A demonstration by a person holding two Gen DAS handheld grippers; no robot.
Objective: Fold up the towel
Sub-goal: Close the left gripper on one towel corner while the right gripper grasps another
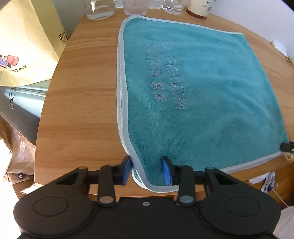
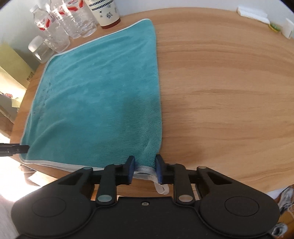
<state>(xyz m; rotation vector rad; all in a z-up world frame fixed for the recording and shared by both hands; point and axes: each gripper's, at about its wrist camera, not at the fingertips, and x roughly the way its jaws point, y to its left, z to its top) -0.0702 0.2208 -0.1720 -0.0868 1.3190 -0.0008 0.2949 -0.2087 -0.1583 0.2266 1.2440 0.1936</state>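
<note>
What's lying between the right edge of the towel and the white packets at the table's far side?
Only bare table between towel and white packets, in the right wrist view.

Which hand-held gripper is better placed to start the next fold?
Neither clearly: the left hand-held gripper and right hand-held gripper each straddle a near corner of the towel, jaws open.
</note>
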